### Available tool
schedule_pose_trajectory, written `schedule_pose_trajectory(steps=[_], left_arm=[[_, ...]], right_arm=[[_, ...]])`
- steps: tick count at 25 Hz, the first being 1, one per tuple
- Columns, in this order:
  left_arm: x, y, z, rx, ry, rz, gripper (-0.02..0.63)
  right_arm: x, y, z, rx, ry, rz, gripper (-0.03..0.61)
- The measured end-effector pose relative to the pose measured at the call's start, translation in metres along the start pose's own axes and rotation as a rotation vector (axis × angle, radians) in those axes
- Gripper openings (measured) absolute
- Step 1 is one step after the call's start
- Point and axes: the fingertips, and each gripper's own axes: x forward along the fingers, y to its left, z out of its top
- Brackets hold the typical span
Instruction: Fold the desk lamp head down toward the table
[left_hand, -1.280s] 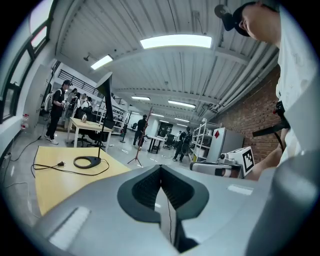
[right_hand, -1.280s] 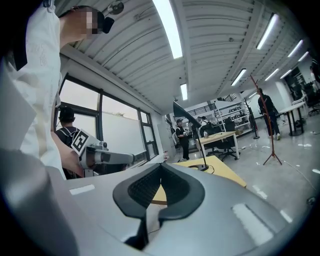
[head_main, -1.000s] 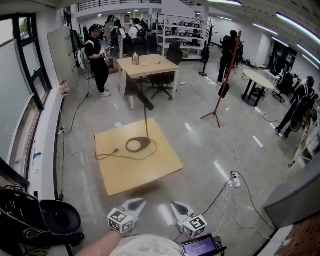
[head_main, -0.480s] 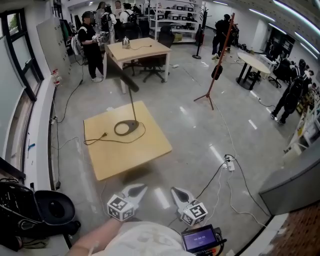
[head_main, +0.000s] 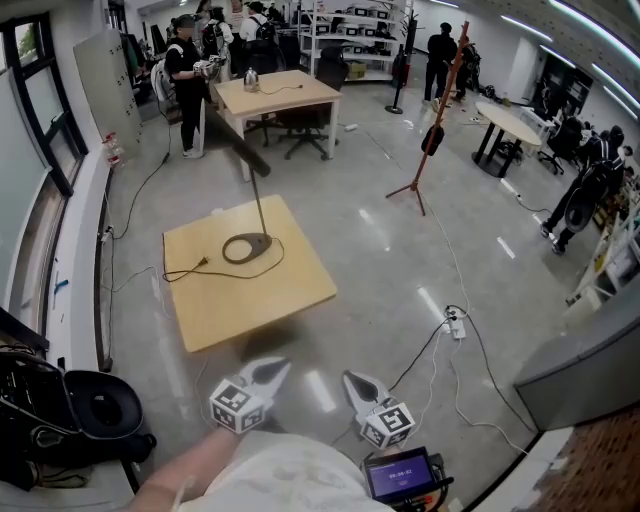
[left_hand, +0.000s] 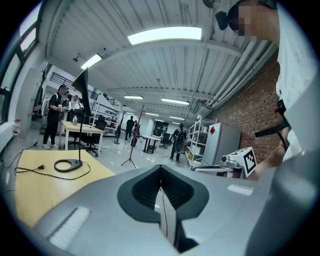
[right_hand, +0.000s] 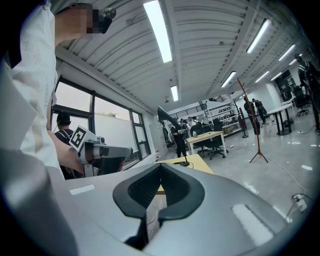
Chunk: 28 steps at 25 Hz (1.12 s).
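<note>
While your view has swung over the last second, the tabletop has slid up and to the left in the head view. It has come no nearer your hands. The desk lamp stands toward the tabletop's far side on its ring base. Its dark head is raised at the top of a thin stem, and its cord trails off to the left.

Your left gripper sits just short of the near edge, its fingers pressed together on nothing. Your right gripper hangs beside it over bare floor, fingers likewise closed and empty. Both were already closed a second ago.

So the fold has not begun: you are well apart from the lamp and, I judge, still approaching.

At this range the joint between stem and head is too small to make out, so which way it hinges is unclear. The head also blends into the dark legs of the desk behind it. Your own forearm is cut off at the frame's bottom.
</note>
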Motion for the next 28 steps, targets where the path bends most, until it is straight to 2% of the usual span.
schedule_pose_trajectory(steps=[9,17,22,28], left_arm=[[0.004,-0.004,0.004,-0.003,0.001,-0.021,0.002],[0.019,0.028,0.003,-0.077,-0.017,-0.025,0.002],[0.042,0.045,0.02,-0.069,-0.035,-0.047,0.002],[0.062,0.083,0.026,-0.082,-0.029,-0.018,0.002]], right_arm=[[0.006,-0.007,0.005,-0.013,0.009,-0.013,0.014],[0.035,-0.019,0.009,-0.036,0.027,-0.024,0.014],[0.055,-0.037,0.017,-0.038,0.043,-0.04,0.014],[0.088,-0.056,0.027,-0.04,0.043,-0.03,0.014]])
